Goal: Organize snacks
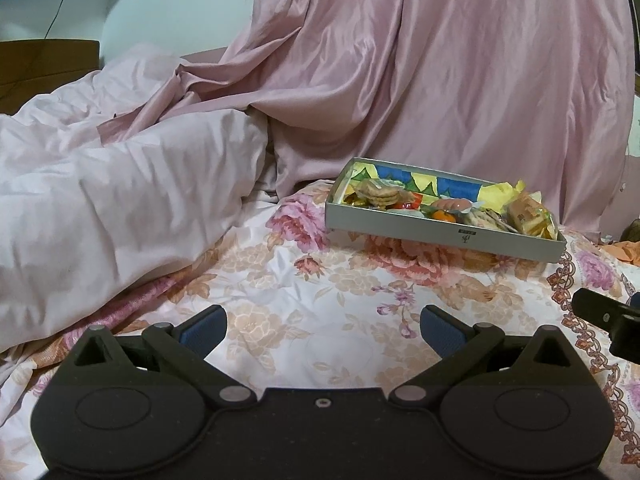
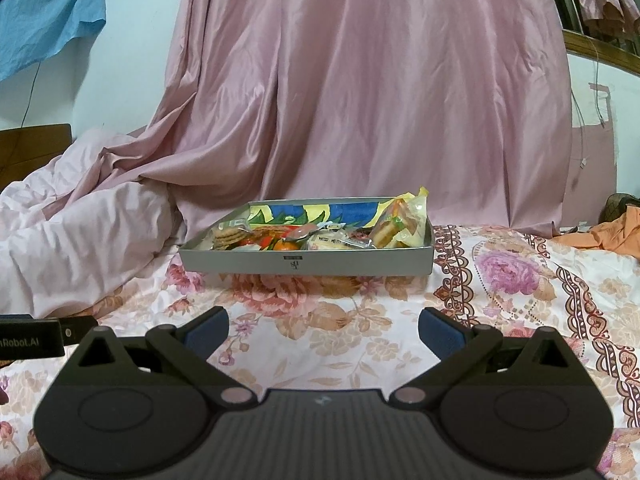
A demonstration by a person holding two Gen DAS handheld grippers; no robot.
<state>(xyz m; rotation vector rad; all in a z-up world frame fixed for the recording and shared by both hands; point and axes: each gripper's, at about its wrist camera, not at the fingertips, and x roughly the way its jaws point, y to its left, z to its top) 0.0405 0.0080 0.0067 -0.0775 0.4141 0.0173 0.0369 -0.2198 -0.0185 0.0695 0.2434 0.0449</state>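
Note:
A shallow grey box (image 1: 400, 227) (image 2: 320, 261) lies on the floral bedsheet, filled with wrapped snacks: a pack of round biscuits (image 1: 379, 194) (image 2: 229, 236), a small orange fruit (image 1: 445, 216) (image 2: 286, 245), a pink wrapped sweet (image 1: 451, 203) and a yellow-wrapped cake pack (image 1: 528, 216) (image 2: 400, 224). My left gripper (image 1: 323, 330) hovers open over the sheet, short of the box and to its left. Facing the box's front wall, my right gripper (image 2: 323, 328) is open too. Nothing sits between either pair of fingers.
A pale pink duvet (image 1: 100, 184) (image 2: 72, 232) is heaped at the left. A pink curtain (image 1: 440, 60) (image 2: 380, 80) hangs behind the box. Orange cloth (image 2: 608, 236) lies at the right edge. The other gripper's body (image 1: 608, 316) (image 2: 32, 340) shows at each frame's side.

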